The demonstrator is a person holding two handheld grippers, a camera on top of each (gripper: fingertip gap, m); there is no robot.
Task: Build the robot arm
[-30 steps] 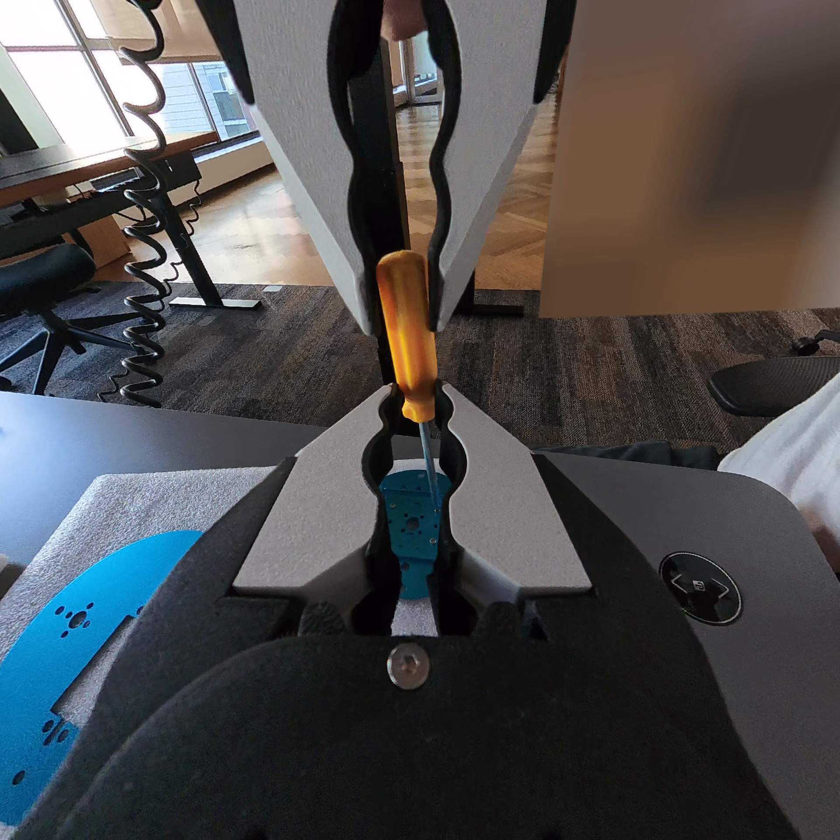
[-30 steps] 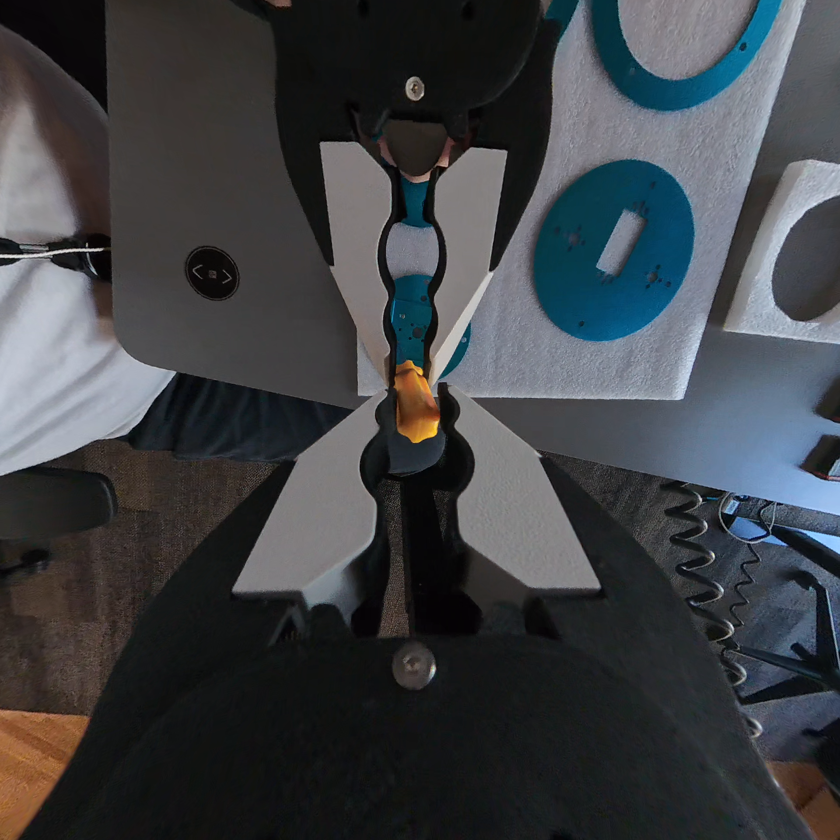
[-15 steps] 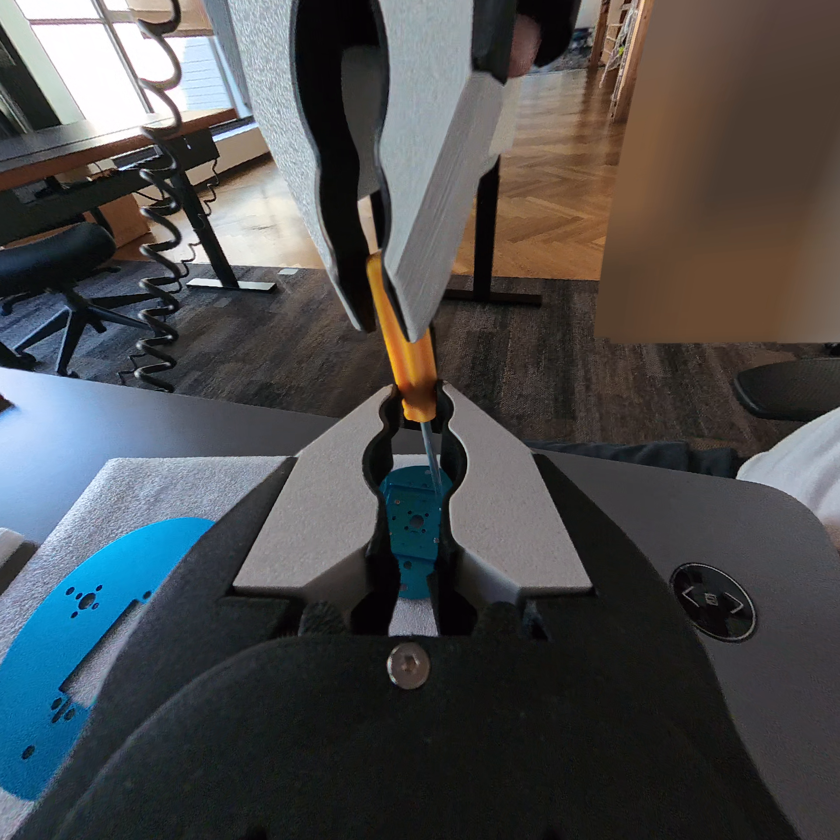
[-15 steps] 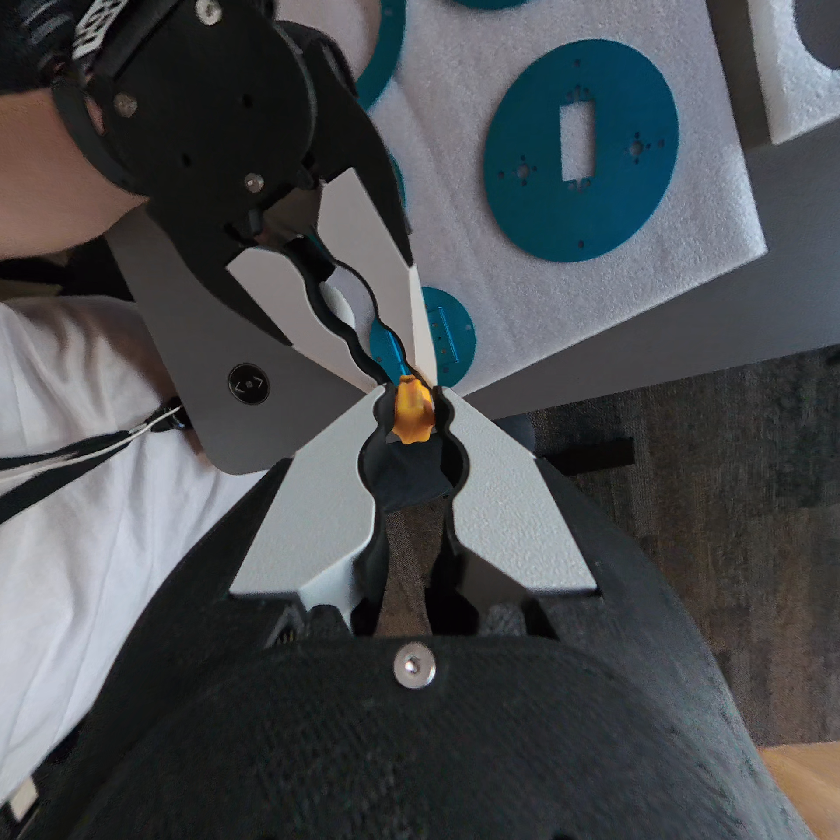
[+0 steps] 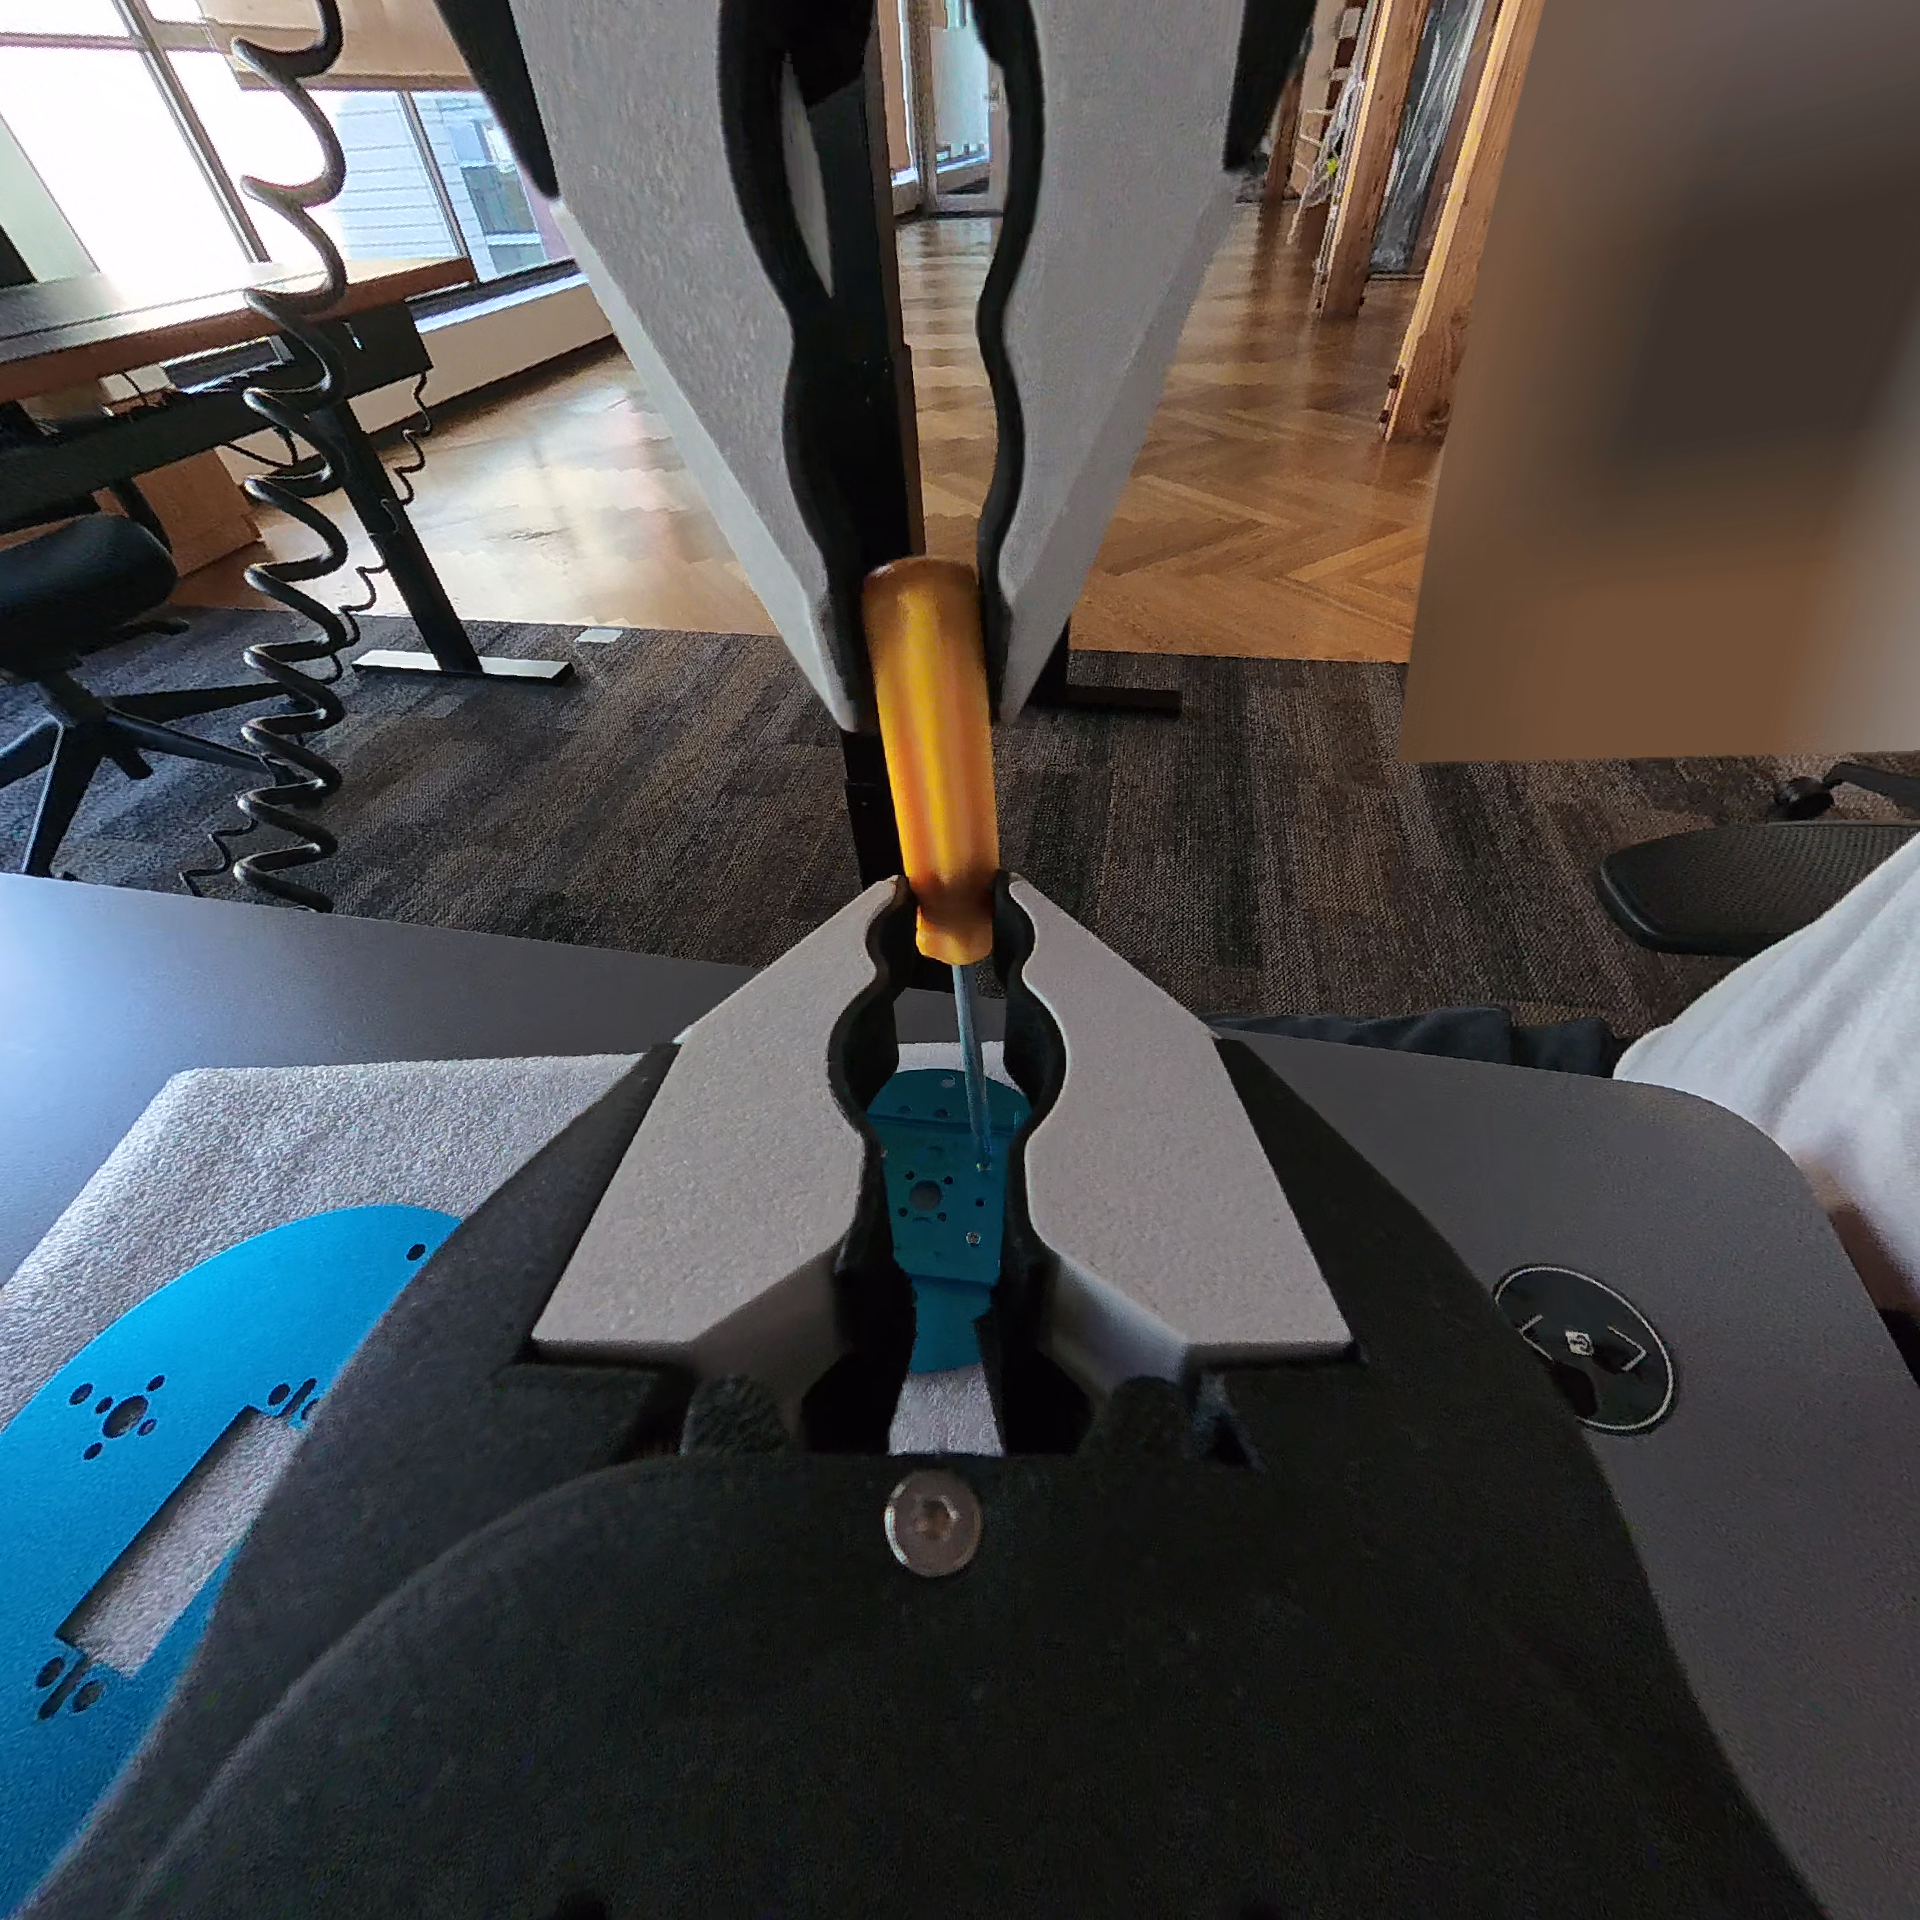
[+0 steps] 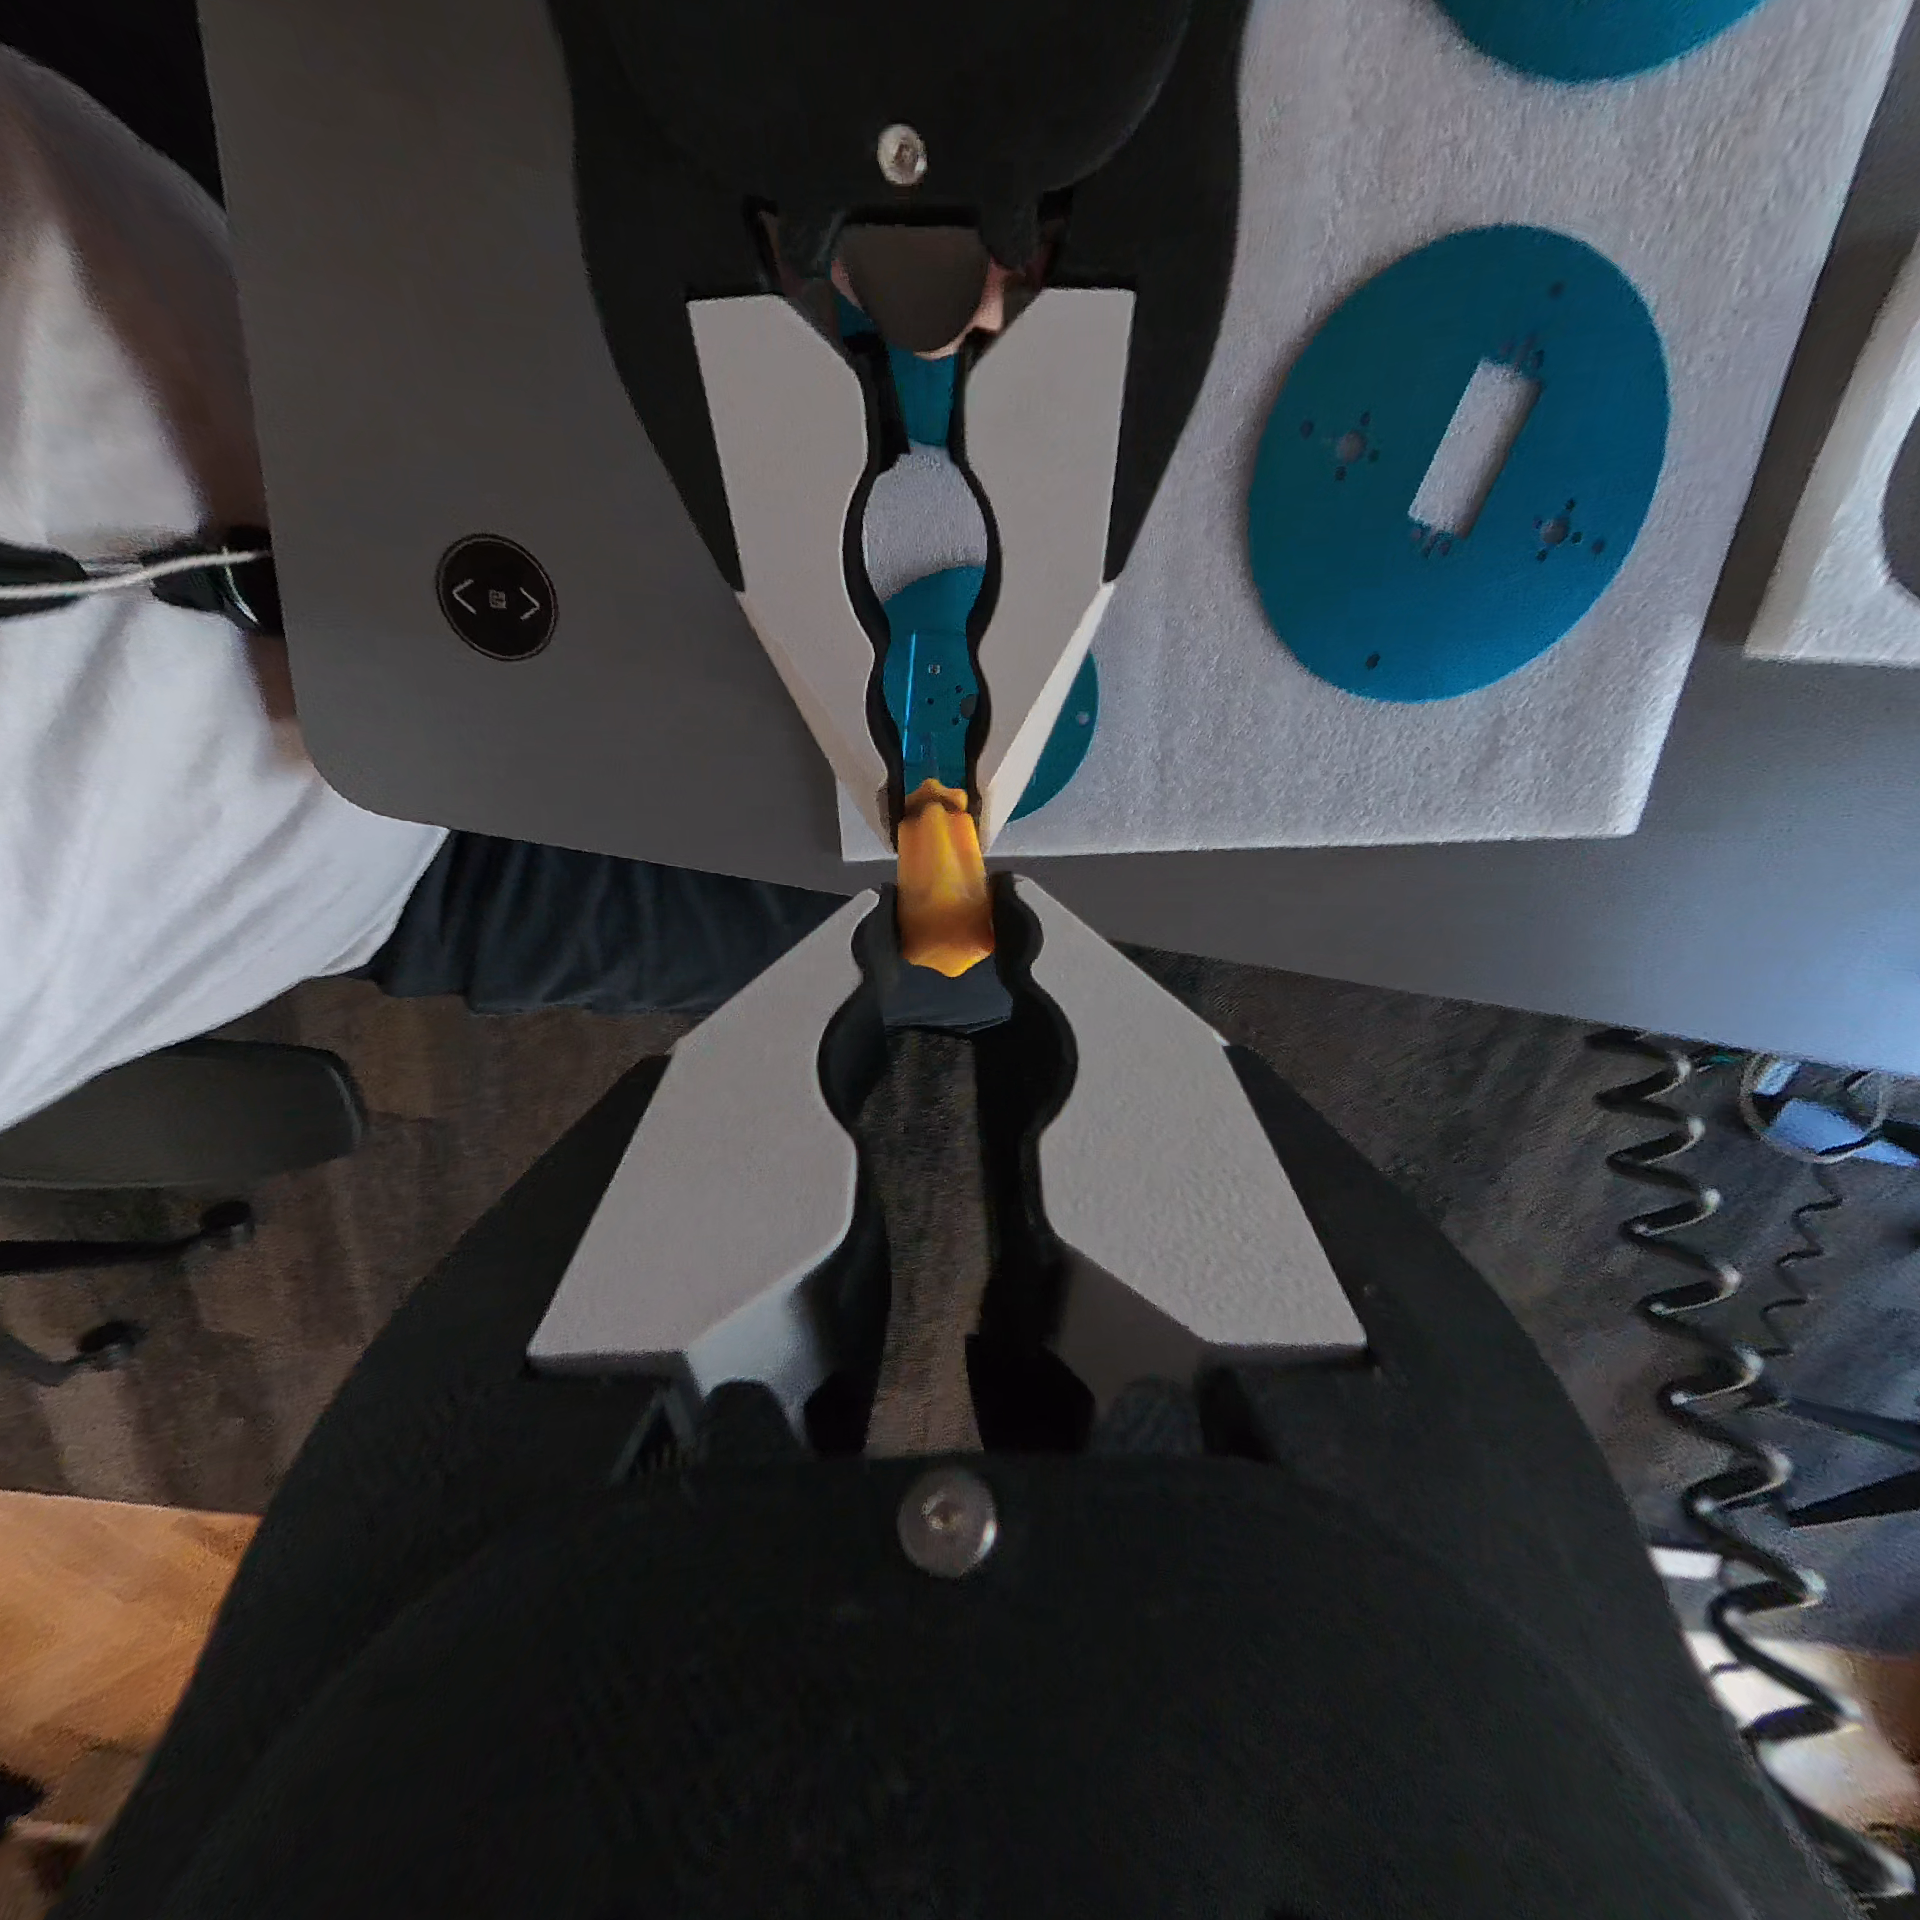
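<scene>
An orange-handled screwdriver [image 5: 935, 769] stands nearly upright, its thin shaft reaching down to a small blue perforated plate [image 5: 935, 1195] on a white foam mat [image 5: 312, 1143]. My left gripper [image 5: 945, 899] is shut on the lower end of the handle. My right gripper [image 5: 925, 665] comes down from above and is shut on the top of the handle. In the right wrist view, the right gripper [image 6: 943, 904] holds the screwdriver [image 6: 940, 894] end-on, with the left gripper [image 6: 940, 821] just beyond it over the small blue plate [image 6: 940, 686].
A large blue disc [image 6: 1455, 468] with a rectangular slot lies on the foam mat [image 6: 1195, 727] on a grey desk [image 6: 520, 364]. A round control button [image 6: 496, 597] is near the desk corner. A coiled cable [image 6: 1714, 1299] hangs by the edge. A person in white [image 6: 125, 727] sits close. My two grippers' fingertips are within a few centimetres of each other.
My right gripper twisted about the screwdriver's axis half a second ago and has turned back in line with the left gripper. The left gripper and the blue plate have stayed put.
</scene>
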